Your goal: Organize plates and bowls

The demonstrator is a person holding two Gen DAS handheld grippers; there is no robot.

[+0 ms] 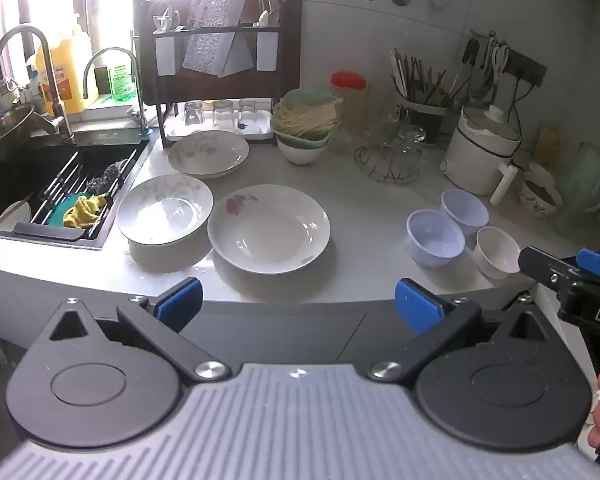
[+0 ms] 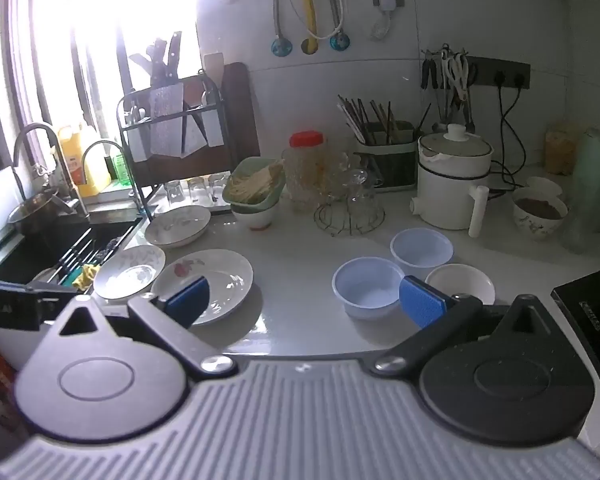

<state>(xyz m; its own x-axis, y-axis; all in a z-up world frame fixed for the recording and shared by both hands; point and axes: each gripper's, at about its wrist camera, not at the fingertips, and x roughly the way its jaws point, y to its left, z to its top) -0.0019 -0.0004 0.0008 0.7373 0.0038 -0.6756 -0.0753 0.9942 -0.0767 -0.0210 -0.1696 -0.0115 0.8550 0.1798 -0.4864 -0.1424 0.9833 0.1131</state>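
Observation:
Three white plates lie on the pale counter: a red-flower plate [image 1: 269,229] [image 2: 208,280] in front, a grey-leaf plate [image 1: 165,209] [image 2: 130,271] beside the sink, and another grey-leaf plate [image 1: 208,153] [image 2: 178,225] behind. To the right stand two pale blue bowls [image 1: 435,237] [image 1: 464,207] [image 2: 367,286] [image 2: 421,249] and a white bowl [image 1: 497,251] [image 2: 460,282]. My left gripper [image 1: 298,304] is open, short of the counter edge before the red-flower plate. My right gripper [image 2: 305,298] is open and empty, low over the front counter between plates and bowls.
A black sink [image 1: 40,184] with a rack and yellow cloth lies left. At the back stand a dish rack [image 1: 220,68], a green basket of noodles on a bowl [image 1: 306,124], glasses on a wire stand [image 1: 392,156], a white electric pot [image 1: 482,152] and a chopstick holder.

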